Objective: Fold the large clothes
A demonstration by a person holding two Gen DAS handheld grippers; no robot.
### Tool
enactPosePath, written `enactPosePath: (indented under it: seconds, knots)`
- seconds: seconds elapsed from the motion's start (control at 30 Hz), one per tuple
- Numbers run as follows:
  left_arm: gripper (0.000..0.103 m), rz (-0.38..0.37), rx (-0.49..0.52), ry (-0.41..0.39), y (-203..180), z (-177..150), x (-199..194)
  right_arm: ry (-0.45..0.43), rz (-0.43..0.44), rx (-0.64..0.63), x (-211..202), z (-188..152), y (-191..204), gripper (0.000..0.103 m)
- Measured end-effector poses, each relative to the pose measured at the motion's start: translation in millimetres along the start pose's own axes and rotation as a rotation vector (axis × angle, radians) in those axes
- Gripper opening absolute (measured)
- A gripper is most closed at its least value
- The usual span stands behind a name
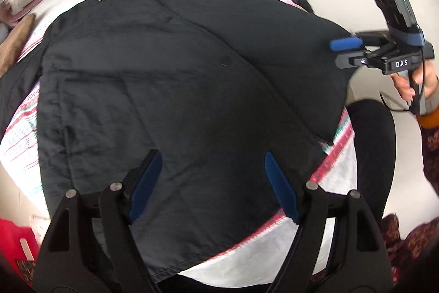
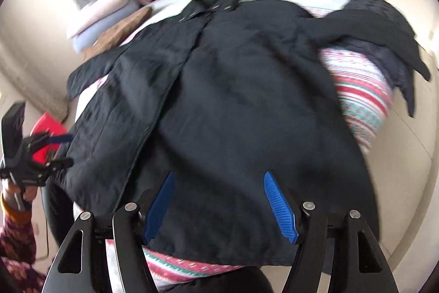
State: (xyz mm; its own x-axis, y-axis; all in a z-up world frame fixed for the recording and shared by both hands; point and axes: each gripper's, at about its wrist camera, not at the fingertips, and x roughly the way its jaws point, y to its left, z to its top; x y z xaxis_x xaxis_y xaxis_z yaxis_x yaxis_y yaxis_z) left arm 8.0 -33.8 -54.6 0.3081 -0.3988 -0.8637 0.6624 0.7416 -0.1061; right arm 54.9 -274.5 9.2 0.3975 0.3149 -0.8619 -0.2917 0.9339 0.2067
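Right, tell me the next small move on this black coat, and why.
Probably lower the left gripper onto the black coat near its hem and close on the fabric. Both it and the right gripper hang open and empty above the coat, which lies spread flat, unfolded, on the patterned blanket.
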Motion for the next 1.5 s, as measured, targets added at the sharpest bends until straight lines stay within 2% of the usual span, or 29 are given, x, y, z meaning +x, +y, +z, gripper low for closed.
enactPosePath:
  seconds: [0.13, 0.2, 0.27, 0.33, 0.37, 0.4, 0.43, 0.47, 0.5, 0.53, 0.57, 0.6, 0.7, 0.8, 0.9, 1.03, 1.07, 1.13, 1.2, 1.23, 1.33, 1.37, 1.4, 1.47, 1.5]
  knots:
    - [0.078, -0.111, 0.137, 0.025, -34, -14, 8, 0.071, 0.103, -0.243, 15, -24, 57, 0.069]
    - [0.078, -0.137, 0.193, 0.025, -46, -18, 11, 0.098, 0.129, -0.346, 21, -36, 77, 0.069]
    - [0.078, -0.157, 0.242, 0.034, -55, -21, 14, 0.12, 0.123, -0.433, 27, -46, 93, 0.069]
    - [0.078, -0.147, 0.275, 0.044, -61, -22, 21, 0.127, 0.077, -0.482, 36, -53, 102, 0.068]
    - [0.074, -0.129, 0.288, 0.036, -63, -22, 23, 0.129, 0.052, -0.495, 40, -55, 105, 0.067]
    - [0.066, -0.115, 0.291, 0.025, -66, -22, 24, 0.129, 0.031, -0.506, 44, -57, 107, 0.067]
    - [0.059, -0.116, 0.276, 0.02, -64, -20, 24, 0.125, 0.011, -0.513, 48, -57, 109, 0.062]
    - [0.042, -0.133, 0.244, 0.016, -60, -18, 22, 0.118, 0.0, -0.511, 48, -58, 107, 0.052]
    - [0.025, -0.184, 0.195, 0.018, -54, -15, 20, 0.11, 0.004, -0.504, 47, -57, 107, 0.045]
    - [0.017, -0.234, 0.137, 0.015, -49, -11, 19, 0.103, 0.029, -0.492, 46, -56, 106, 0.03]
    - [0.013, -0.247, 0.088, -0.003, -43, -9, 14, 0.089, 0.049, -0.483, 43, -55, 106, 0.011]
    - [0.006, -0.262, 0.052, -0.024, -38, -7, 9, 0.071, 0.055, -0.477, 38, -54, 106, 0.006]
    - [0.005, -0.351, -0.025, -0.091, -28, -4, -12, 0.026, 0.09, -0.49, 29, -53, 113, 0.005]
    - [0.005, -0.38, -0.02, -0.152, -33, -1, -31, 0.001, 0.122, -0.505, 22, -52, 125, 0.005]
    - [0.005, -0.407, -0.005, -0.151, -36, -2, -31, 0.01, 0.15, -0.515, 28, -50, 134, 0.005]
    - [0.005, -0.453, -0.023, -0.098, -35, -5, -11, 0.068, 0.155, -0.504, 48, -54, 139, 0.005]
    - [0.005, -0.466, -0.027, -0.071, -33, -6, -2, 0.089, 0.153, -0.498, 51, -56, 138, 0.006]
    - [0.012, -0.495, -0.04, 0.022, -28, -2, 14, 0.113, 0.177, -0.46, 50, -56, 132, 0.01]
    - [0.019, -0.506, -0.023, 0.077, -30, -9, 16, 0.184, 0.252, -0.43, 43, -58, 124, 0.015]
    - [0.019, -0.518, -0.002, 0.077, -30, -11, 9, 0.2, 0.274, -0.434, 36, -59, 120, 0.018]
    - [0.026, -0.535, 0.022, 0.017, -18, -7, -19, 0.134, 0.244, -0.451, 5, -56, 106, 0.027]
    - [0.038, -0.505, 0.02, -0.025, -11, -1, -30, 0.102, 0.229, -0.437, -4, -52, 99, 0.03]
    - [0.055, -0.45, 0.014, -0.072, -2, 6, -38, 0.063, 0.208, -0.414, -13, -44, 90, 0.033]
    - [0.071, -0.32, -0.025, -0.173, 19, 17, -54, -0.042, 0.136, -0.35, -26, -20, 69, 0.05]
    - [0.074, -0.255, -0.046, -0.21, 31, 25, -57, -0.102, 0.078, -0.31, -30, -6, 57, 0.054]
